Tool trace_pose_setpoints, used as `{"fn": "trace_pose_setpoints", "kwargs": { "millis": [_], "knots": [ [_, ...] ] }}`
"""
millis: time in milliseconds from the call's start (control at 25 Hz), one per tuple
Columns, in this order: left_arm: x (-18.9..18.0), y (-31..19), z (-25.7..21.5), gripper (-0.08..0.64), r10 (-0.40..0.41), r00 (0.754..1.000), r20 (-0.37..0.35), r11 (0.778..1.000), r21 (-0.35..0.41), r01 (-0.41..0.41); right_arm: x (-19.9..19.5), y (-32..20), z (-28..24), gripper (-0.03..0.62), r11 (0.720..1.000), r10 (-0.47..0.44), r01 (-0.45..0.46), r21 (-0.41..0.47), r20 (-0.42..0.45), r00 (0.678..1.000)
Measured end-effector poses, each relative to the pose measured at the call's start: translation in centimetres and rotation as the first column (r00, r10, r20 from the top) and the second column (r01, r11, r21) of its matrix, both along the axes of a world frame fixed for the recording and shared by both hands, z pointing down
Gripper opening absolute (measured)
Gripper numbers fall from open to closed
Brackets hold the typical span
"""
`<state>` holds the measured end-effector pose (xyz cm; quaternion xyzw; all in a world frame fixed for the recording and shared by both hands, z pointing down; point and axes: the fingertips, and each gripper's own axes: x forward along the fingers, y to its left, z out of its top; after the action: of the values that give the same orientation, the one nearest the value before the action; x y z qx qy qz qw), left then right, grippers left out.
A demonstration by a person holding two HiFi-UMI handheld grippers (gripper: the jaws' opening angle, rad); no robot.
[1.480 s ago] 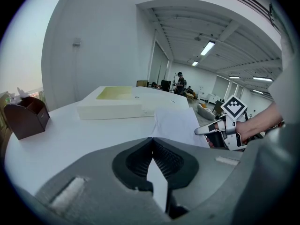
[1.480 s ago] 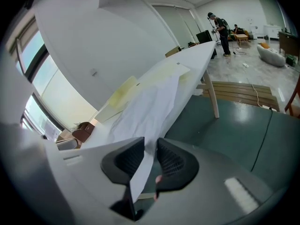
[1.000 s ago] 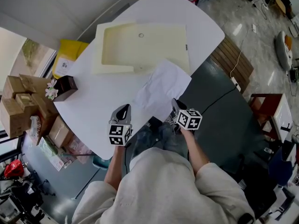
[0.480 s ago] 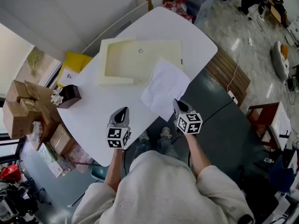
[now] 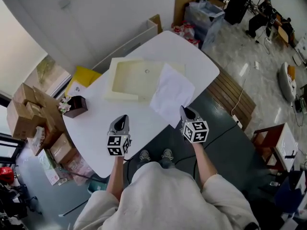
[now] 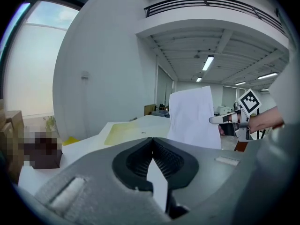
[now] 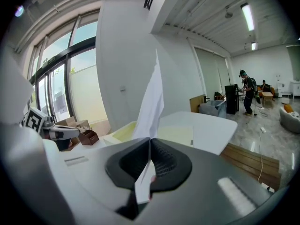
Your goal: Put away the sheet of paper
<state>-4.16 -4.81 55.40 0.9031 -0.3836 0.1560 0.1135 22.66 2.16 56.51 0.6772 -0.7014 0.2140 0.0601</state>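
Your right gripper (image 5: 184, 110) clamped on near edge of white sheet of paper (image 5: 171, 94); sheet hangs in air just ahead of it, off white table (image 5: 96, 128). Left gripper (image 5: 122, 120) closed, empty. Risks: single-edge pinch lets limp sheet fold, slip out, or snag rim of shallow cream open box (image 5: 129, 80) ahead and below.

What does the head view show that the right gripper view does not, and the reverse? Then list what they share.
Head view only: the person's shoes below the table edge, and a yellow bag beside the table. Right gripper view only: the right gripper seen close, jaws shut on a corner of the sheet of paper, and a ceiling light. Both: the paper, the table, the cream tray and the left gripper.
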Motion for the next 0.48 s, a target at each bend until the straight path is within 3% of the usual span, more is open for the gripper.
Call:
{"fn": "trace_pose_setpoints", "kwargs": {
  "millis": [480],
  "knots": [
    [0.1, 1.5, -2.7, 0.005, -0.107, 0.994, -0.003, 0.992, 0.064, 0.107, 1.8, -1.3, -4.3, 0.003, 0.99, -0.096, 0.099, 0.102, -0.033, 0.995]
  ]
}}
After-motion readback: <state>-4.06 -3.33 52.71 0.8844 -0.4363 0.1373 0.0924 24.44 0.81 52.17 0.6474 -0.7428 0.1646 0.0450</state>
